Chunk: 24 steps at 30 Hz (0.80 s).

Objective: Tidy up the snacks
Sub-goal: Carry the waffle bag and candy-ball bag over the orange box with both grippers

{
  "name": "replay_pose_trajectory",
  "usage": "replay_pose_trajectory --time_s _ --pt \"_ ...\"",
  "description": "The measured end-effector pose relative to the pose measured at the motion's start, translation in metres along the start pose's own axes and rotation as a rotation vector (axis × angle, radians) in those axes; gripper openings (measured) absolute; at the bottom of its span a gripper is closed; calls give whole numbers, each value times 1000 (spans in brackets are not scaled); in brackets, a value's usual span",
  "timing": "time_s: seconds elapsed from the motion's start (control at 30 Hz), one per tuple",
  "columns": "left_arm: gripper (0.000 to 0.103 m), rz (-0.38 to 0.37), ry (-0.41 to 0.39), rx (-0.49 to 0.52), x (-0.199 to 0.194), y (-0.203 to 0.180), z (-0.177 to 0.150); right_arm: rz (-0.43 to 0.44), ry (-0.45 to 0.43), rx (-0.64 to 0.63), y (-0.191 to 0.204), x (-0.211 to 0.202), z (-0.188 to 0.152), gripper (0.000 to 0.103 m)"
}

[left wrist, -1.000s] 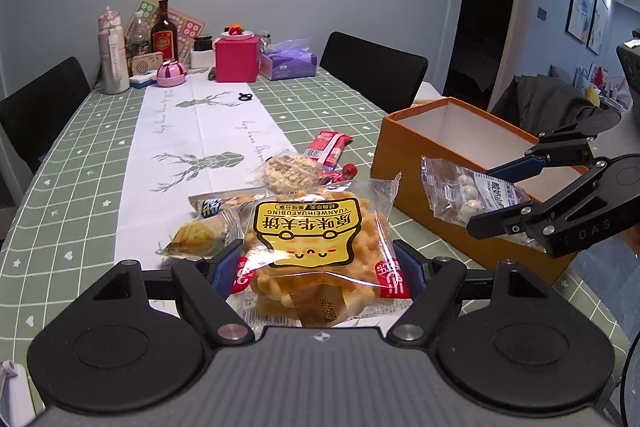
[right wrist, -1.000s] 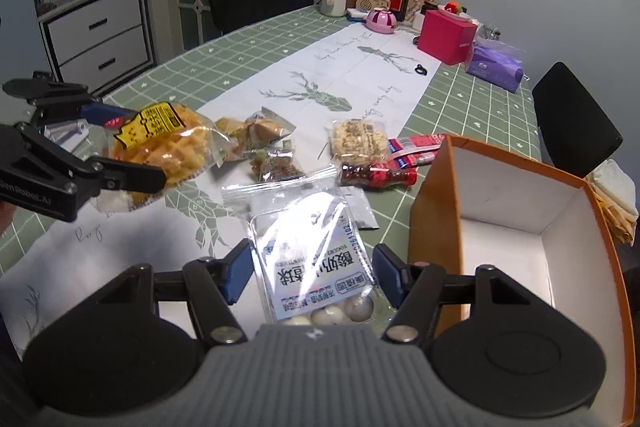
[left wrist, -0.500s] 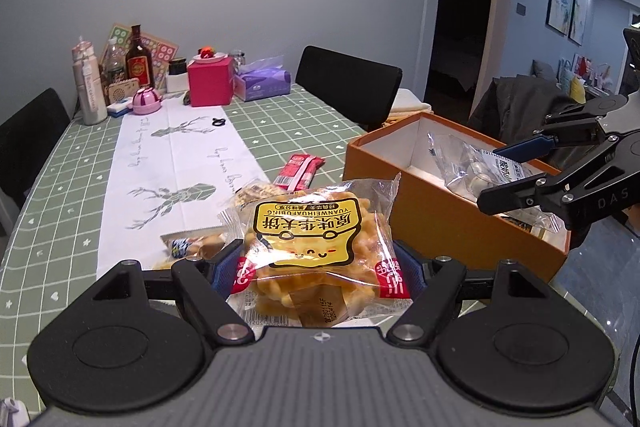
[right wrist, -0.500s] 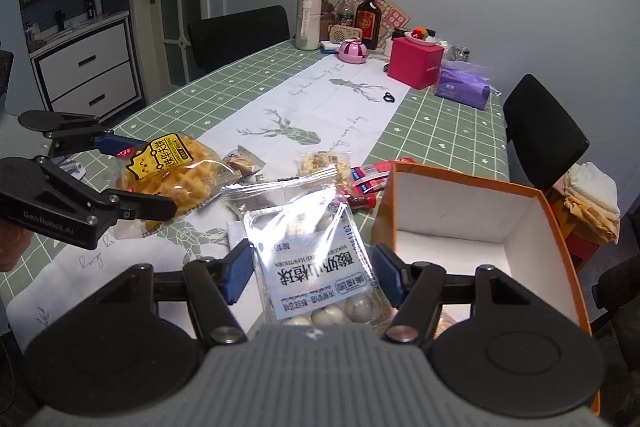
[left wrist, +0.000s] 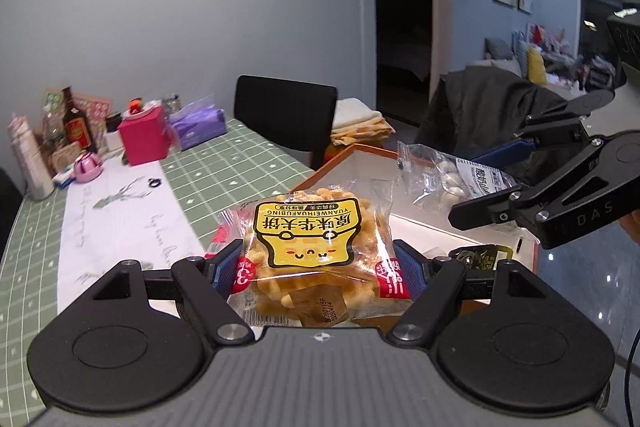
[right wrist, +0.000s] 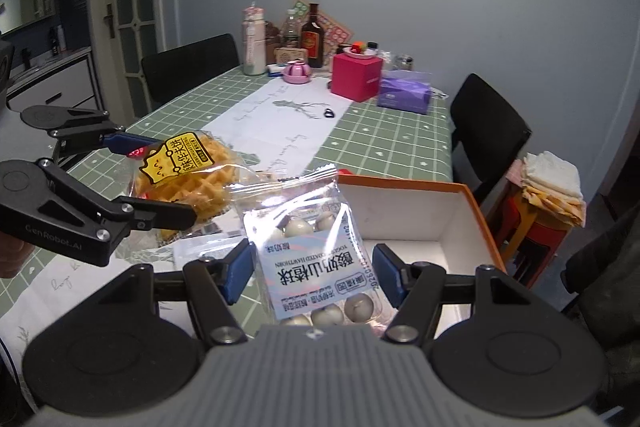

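Note:
My left gripper (left wrist: 318, 271) is shut on a waffle pack (left wrist: 316, 251) with a yellow label and holds it in the air at the near edge of the orange box (left wrist: 344, 157). The pack also shows in the right wrist view (right wrist: 188, 179). My right gripper (right wrist: 314, 273) is shut on a clear bag of white hawthorn balls (right wrist: 320, 255) and holds it above the orange box (right wrist: 472, 199). The bag also shows in the left wrist view (left wrist: 448, 175). A dark snack packet (left wrist: 478, 253) lies inside the box.
The green checked table (right wrist: 384, 143) with a white runner carries a pink box (right wrist: 356, 77), a purple tissue pack (right wrist: 404, 93), bottles (right wrist: 312, 37) and a pink timer at its far end. Black chairs (right wrist: 488, 131) stand around it. A stool with folded cloths (right wrist: 548, 183) stands to the right.
Both grippers rose and moved right toward the orange box with their snacks. The loose snacks on the table have dropped out of the left wrist view.

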<state>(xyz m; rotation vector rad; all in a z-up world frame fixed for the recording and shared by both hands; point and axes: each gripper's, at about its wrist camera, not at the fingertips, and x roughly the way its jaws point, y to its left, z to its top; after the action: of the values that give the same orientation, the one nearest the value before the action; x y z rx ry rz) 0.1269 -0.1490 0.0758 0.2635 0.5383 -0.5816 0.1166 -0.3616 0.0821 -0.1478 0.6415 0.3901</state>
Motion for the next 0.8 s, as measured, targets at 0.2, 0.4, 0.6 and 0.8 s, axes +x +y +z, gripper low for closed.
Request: replay_pose_trajectory --time_s 0.2,0.4,0.6,0.8 --pt "89 -25 50 90 29 -25 10 -50 21 71 -36 5 -14 63" --pt "89 -53 108 168 60 -45 13 -75 43 164 -69 19 -26 63" --pt "89 -61 176 211 93 -53 19 -73 61 249 -89 33 -33 63" --pt "89 -48 263 298 122 -59 25 -75 92 273 -95 47 -36 63"
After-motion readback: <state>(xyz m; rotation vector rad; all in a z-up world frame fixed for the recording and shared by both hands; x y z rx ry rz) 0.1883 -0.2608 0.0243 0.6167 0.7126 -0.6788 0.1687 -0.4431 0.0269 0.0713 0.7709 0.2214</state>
